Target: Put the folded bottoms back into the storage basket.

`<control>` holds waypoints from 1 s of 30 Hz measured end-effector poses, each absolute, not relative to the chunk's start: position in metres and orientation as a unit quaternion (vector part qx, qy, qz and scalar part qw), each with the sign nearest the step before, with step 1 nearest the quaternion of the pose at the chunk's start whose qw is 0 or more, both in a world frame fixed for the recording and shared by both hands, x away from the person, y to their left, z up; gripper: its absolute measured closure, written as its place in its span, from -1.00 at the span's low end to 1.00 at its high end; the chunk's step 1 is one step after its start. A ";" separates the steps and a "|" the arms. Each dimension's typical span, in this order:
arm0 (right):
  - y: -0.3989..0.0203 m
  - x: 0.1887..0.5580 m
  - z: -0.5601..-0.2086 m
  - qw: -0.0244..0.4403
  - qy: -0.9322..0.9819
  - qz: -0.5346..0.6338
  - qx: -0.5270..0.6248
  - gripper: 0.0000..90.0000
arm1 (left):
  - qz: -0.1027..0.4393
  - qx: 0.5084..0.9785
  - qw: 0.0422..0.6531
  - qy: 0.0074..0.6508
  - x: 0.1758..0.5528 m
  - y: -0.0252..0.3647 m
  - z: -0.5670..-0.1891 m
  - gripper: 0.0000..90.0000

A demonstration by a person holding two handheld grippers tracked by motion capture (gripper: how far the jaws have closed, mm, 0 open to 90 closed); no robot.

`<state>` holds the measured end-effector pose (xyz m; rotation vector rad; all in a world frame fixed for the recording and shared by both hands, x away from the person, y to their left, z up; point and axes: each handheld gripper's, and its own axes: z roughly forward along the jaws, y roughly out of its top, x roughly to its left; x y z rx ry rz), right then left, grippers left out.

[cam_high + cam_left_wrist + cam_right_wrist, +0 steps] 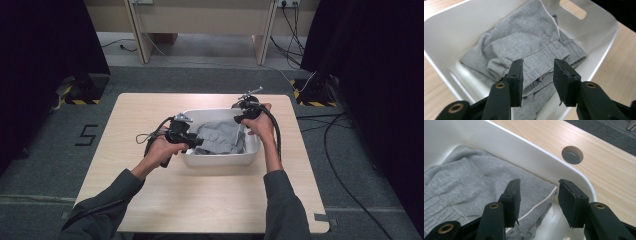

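The folded grey sweatpants (529, 42) look like soft, matt fleece cloth with a ribbed waistband. The white rectangular plastic tub (454, 22) is smooth and slightly glossy. The pale wood-grain surface (609, 170) seems laminated, matt. The black claw pads (571, 202) appear rubbery.

1 grey garment (220, 136), 1 white bin (220, 160), 1 wooden table (200, 195), 2 grippers

High view looks down on the whole table (150, 200); both gripper views sit close over the shared white bin (446, 22).
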<state>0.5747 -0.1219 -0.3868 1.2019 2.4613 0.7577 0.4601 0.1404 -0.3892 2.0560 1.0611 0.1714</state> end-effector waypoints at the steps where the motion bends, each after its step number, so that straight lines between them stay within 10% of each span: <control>1: -0.122 0.574 -0.386 0.148 0.856 0.266 0.418 0.18 | 0.068 0.813 0.401 0.418 0.459 0.140 -0.389 0.30; 12: -0.113 0.560 -0.375 0.150 0.862 0.292 0.387 0.14 | 0.044 0.810 0.408 0.418 0.456 0.142 -0.388 -0.18; 30: -0.115 0.531 -0.367 0.160 0.866 0.314 0.355 0.00 | 0.031 0.795 0.433 0.423 0.451 0.162 -0.384 -0.36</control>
